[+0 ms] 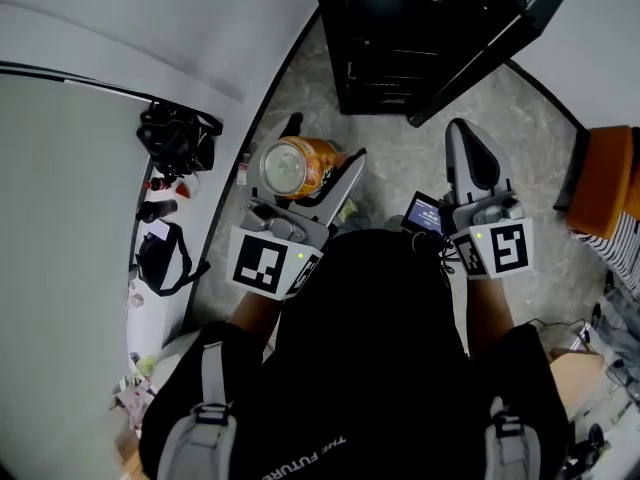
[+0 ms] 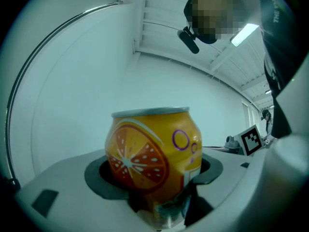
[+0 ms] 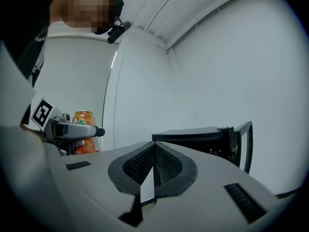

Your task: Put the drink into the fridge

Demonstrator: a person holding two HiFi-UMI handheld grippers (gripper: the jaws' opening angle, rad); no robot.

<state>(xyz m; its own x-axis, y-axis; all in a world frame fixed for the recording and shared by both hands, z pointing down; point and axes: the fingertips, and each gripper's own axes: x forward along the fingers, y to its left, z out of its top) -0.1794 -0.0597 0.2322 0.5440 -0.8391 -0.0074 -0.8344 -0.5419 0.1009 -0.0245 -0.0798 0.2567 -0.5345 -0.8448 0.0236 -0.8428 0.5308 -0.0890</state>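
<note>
While gripped by the left hand-held gripper (image 2: 157, 175), a glossy cylindrical can (image 2: 145, 149).

The floor (image 1: 400, 158) is grey mottled stone and runs up to a plain white wall (image 1: 150, 28) on the left. Along that side lie black bags (image 1: 178, 138) and some small clutter, too small to tell apart. At the right edge stands something orange (image 1: 610, 178) with striped cloth (image 1: 625, 243) just beside it; what it is cannot be told. A cardboard box (image 1: 572, 368) sits lower down. Overhead is a white slatted ceiling (image 2: 159, 13) with one lit strip light (image 2: 245, 33).
</note>
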